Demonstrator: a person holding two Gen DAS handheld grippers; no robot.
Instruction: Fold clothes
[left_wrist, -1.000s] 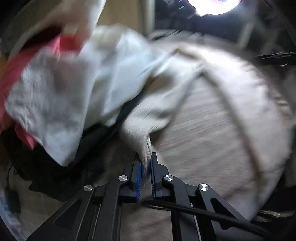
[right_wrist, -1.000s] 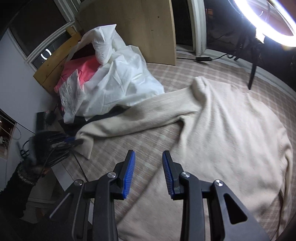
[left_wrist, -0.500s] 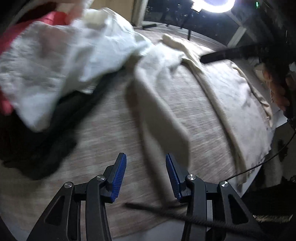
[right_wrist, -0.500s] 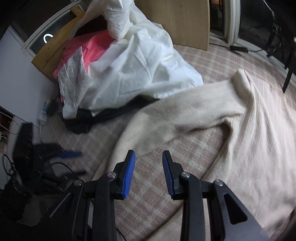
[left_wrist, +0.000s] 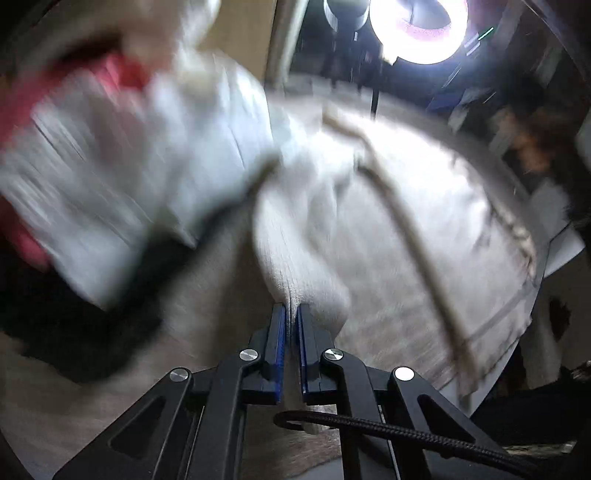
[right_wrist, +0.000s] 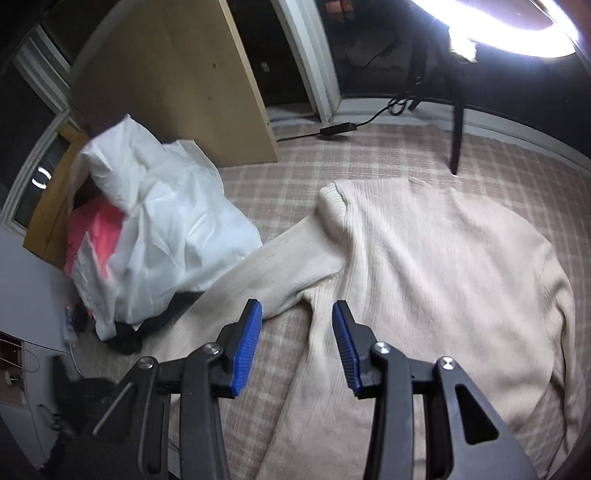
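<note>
A cream knit sweater lies spread flat on a plaid bed cover. Its left sleeve stretches out toward the lower left. In the blurred left wrist view my left gripper is shut on the cuff end of that sleeve. My right gripper is open and empty, hovering above the sweater's armpit where the sleeve meets the body.
A pile of white, pink and black clothes sits left of the sweater. A wooden board stands behind it. A ring light on a stand is at the far side. The bed edge is at left.
My left gripper, shut on the cuff a second ago and open half a second ago, has closed on the sleeve end again. My right gripper has swung back over the sweater's armpit, still open.
</note>
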